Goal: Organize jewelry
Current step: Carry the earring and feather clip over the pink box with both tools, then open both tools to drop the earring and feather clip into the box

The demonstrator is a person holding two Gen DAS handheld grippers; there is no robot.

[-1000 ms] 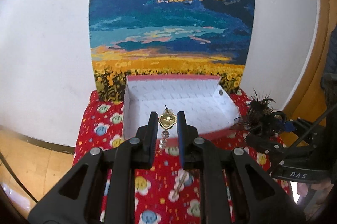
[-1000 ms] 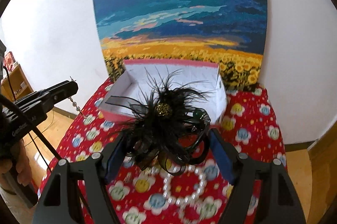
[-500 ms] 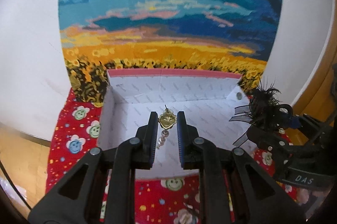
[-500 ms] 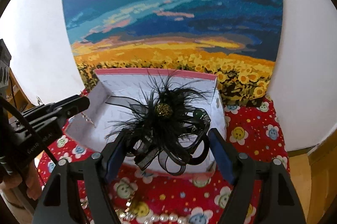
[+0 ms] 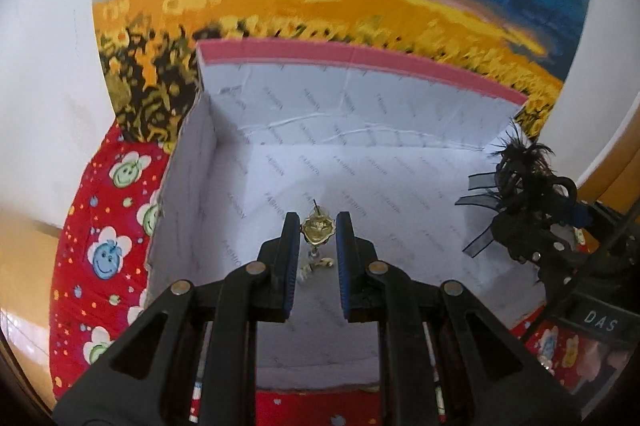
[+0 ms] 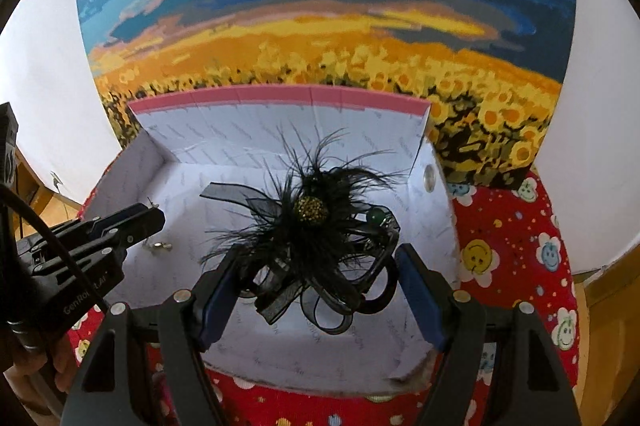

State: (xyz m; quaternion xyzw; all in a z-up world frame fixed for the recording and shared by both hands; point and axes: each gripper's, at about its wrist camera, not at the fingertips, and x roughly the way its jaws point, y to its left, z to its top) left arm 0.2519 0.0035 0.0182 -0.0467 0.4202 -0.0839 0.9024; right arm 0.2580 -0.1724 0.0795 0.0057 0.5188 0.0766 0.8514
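My left hand-held gripper (image 5: 318,232) is clamped on a small gold earring (image 5: 317,229), pads pinching its gold top w/ the post sticking up past the tips and the beaded drop hanging below; the drop's lower end looks to be touching the box (image 5: 248,98) floor, though I can't tell for sure. That gripper sits inside the box, toward its left wall and nearer the front edge. The box is white-lined w/ a pink rim, open on top, set at the back of the tabletop (image 6: 516,250) against a sunflower-field painting (image 6: 320,6) on the wall; the tabletop carries a red cloth w/ smiley flowers. My right hand-held gripper (image 6: 316,290) is closed on a black feather hairpiece (image 6: 308,222), jaws wide apart but pressing its loops and ribbon on both sides; a round gold-beaded centre faces the cam and feathers fan up toward the back wall. This piece hangs over the box interior, right of centre, and I can't tell if it touches the floor. In the right wrist view the left hand-held gripper comes in from the left side, and a hand (image 6: 30,382) shows at the lower left corner.
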